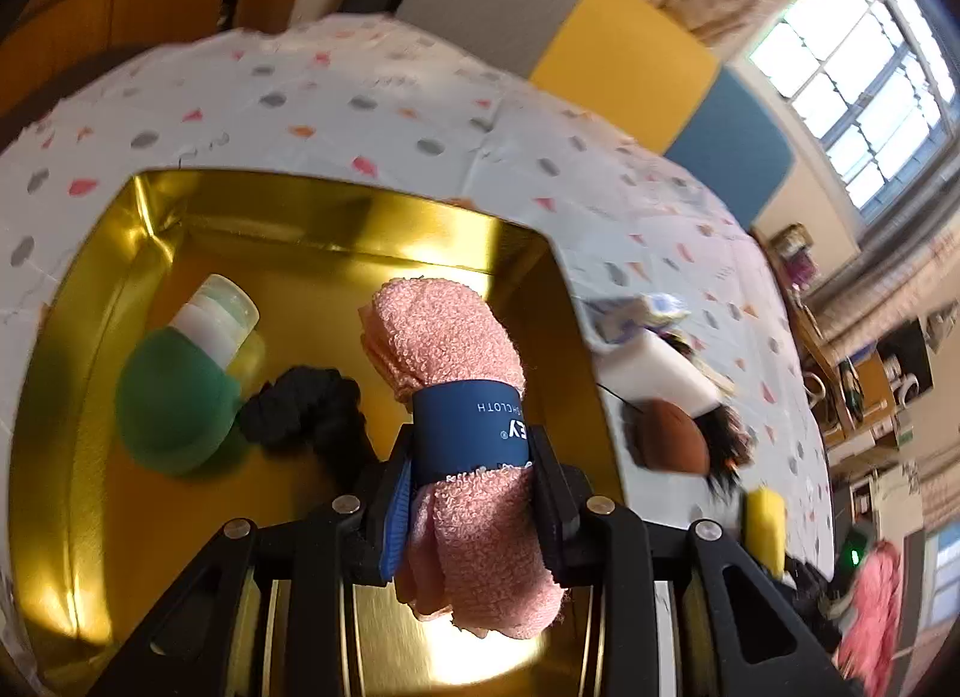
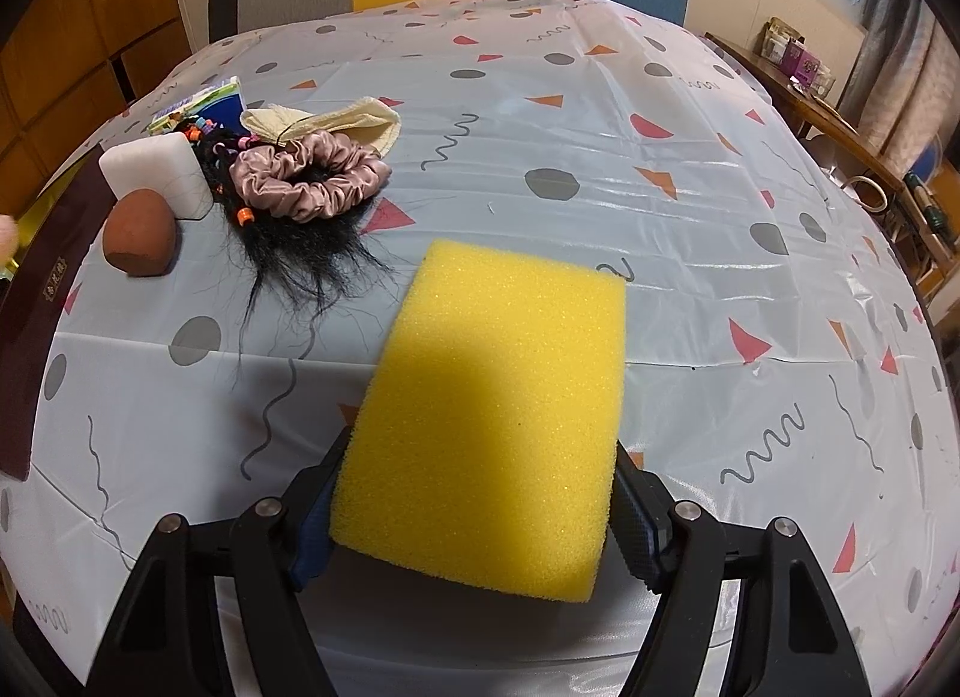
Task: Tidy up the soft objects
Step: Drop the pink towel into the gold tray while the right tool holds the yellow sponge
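**Both grippers loaded: towel over tin, sponge over table**

Hidden/unclear first: the left gripper (image 1: 474,493) fingertips are mostly covered by the pink rolled towel (image 1: 462,457), and the print on its blue paper band (image 1: 471,427) is only partly readable (upside down, "CLOTH"). In the right wrist view the near end of the yellow sponge (image 2: 492,421) hides the inner faces of the right gripper (image 2: 480,517). The gold tin (image 1: 90,397) is cut off at the bottom of the left view; in the right view only its dark maroon outer wall shows at the left edge.

Surface: table with a pale tablecloth (image 2: 600,156) printed with grey dots, red and orange triangles, squiggles. Room: grey, yellow and blue wall panels, window at upper right, cluttered side shelf.

Left gripper pinches the towel at the banded middle, held above the tin's interior. Inside the tin: green cap-shaped thing (image 1: 174,403), small white bottle (image 1: 216,319), black scrunchie (image 1: 306,409).

Right gripper is clamped on the sponge's near end, sponge sticking forward over the cloth. Left of it on the table: brown egg-shaped sponge (image 2: 141,241), white block (image 2: 159,171), black hairpiece with beads (image 2: 288,241), pink satin scrunchie (image 2: 309,178), cream cloth (image 2: 336,123), a small packet (image 2: 204,102) behind.
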A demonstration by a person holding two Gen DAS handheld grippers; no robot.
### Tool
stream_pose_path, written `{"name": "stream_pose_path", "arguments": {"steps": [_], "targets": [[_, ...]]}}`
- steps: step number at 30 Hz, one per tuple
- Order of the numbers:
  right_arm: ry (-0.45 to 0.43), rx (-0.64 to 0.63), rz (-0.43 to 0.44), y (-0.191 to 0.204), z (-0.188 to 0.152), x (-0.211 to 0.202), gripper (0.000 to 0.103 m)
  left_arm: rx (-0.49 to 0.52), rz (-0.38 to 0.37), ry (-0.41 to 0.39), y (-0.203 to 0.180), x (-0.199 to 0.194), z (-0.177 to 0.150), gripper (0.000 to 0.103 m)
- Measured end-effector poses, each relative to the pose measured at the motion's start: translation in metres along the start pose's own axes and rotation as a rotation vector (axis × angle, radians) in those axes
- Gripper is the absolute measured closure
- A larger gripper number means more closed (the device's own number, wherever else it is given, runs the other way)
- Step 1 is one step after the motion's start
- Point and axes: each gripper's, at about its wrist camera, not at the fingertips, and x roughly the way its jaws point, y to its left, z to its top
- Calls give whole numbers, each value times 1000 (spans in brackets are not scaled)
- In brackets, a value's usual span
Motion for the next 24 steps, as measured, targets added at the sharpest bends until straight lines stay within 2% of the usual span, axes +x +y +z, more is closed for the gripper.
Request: {"name": "stream_pose_path", "arguments": {"steps": [3,7,12,16,24], "targets": [[1,-1,0,0,0,0,28,-32,9,16,4,19,12,69],[1,-2,0,0,0,0,28,-3,51,7,-1,38,24,67],[1,-4,-1,1,0,1,28,15,93,57,-2,56,28,58],[-1,-5,-3,2,0,2,28,57,112,19,-8,39,20,51],[-5,-13,-9,4,0,1,28,201,156,-130,-29,-29,-15,50]]}}
